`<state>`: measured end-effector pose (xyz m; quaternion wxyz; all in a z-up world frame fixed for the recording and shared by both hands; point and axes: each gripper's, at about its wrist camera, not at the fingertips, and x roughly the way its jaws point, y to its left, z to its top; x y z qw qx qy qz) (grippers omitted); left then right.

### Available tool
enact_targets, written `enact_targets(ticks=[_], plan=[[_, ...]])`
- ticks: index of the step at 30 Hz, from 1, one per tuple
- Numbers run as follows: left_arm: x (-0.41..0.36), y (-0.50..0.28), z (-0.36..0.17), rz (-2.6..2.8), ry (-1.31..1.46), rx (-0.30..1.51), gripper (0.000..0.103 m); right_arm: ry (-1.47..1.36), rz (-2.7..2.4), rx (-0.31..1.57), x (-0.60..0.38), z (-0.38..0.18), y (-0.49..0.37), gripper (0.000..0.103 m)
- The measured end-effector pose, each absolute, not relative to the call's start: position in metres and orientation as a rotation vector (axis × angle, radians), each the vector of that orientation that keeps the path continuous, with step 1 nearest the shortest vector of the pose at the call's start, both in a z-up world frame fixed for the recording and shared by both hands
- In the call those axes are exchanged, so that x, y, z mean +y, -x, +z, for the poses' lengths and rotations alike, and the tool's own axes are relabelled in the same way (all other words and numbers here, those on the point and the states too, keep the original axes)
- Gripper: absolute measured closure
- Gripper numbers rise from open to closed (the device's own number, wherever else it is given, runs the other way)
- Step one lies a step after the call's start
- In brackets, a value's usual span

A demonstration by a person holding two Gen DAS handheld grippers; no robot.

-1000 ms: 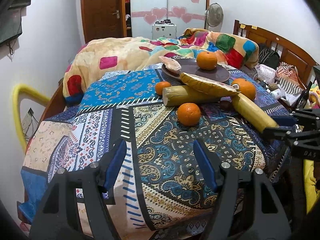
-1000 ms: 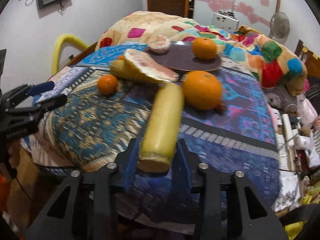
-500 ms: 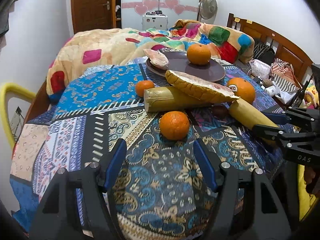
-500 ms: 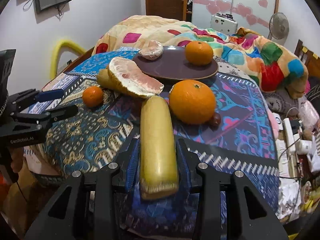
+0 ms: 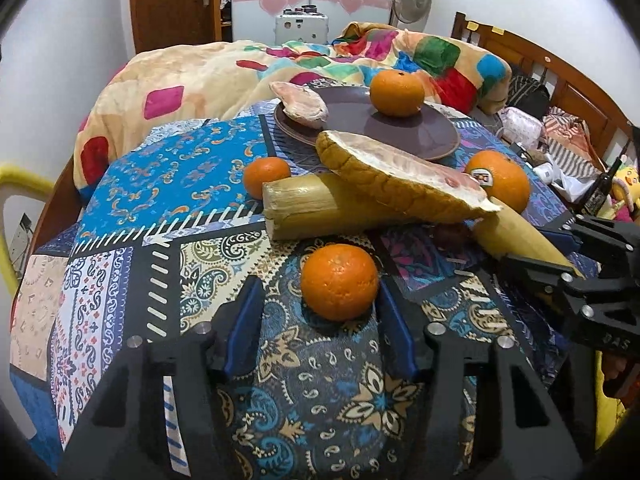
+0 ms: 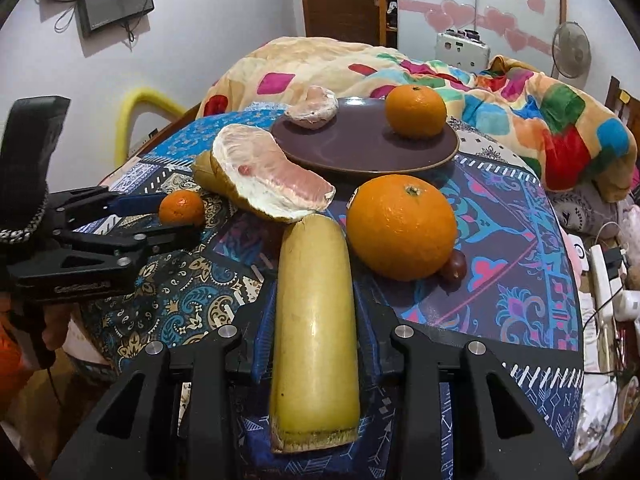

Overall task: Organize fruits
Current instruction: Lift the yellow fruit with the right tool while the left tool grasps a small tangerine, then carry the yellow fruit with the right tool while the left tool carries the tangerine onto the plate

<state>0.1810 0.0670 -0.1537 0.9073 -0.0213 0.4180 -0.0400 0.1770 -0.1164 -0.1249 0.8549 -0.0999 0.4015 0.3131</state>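
A small orange [image 5: 339, 282] lies on the patterned cloth between the tips of my open left gripper [image 5: 320, 312], also seen in the right wrist view [image 6: 182, 208]. My right gripper [image 6: 314, 320] has its fingers on both sides of a yellow sugarcane piece [image 6: 315, 320], which lies on the table; it shows at the right of the left wrist view [image 5: 516, 236]. A second cane piece [image 5: 320, 210] lies under a pomelo wedge [image 5: 400, 178]. A dark plate [image 6: 360, 148] holds an orange [image 6: 415, 105] and a pomelo segment [image 6: 313, 102]. A large orange [image 6: 401, 227] sits beside the cane.
Another small orange [image 5: 266, 176] lies left of the second cane piece. A small dark fruit [image 6: 454, 266] sits by the large orange. A bed with a colourful blanket [image 5: 224, 76] lies behind the table. Clutter [image 6: 604, 280] lies to the right.
My left gripper moved forward, so the small orange now lies between its fingertips. My right gripper slid further along the cane piece. Both grippers came closer to the fruit.
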Motion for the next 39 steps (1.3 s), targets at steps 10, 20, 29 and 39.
enact_targets(ticks=[10, 20, 29, 39], plan=[[0.062, -0.177, -0.144, -0.1, 0.043, 0.856, 0.067, 0.202, 0.661, 0.796, -0.129, -0.109, -0.164, 0.069], [0.063, -0.164, -0.101, -0.085, 0.027, 0.755, 0.067, 0.177, 0.651, 0.714, -0.14, -0.075, -0.159, 0.07], [0.062, -0.183, -0.071, -0.083, 0.03, 0.683, 0.067, 0.16, 0.631, 0.629, -0.139, -0.044, -0.174, 0.07], [0.059, -0.222, -0.065, -0.078, 0.011, 0.668, 0.067, 0.139, 0.604, 0.579, -0.135, -0.03, -0.207, 0.07]])
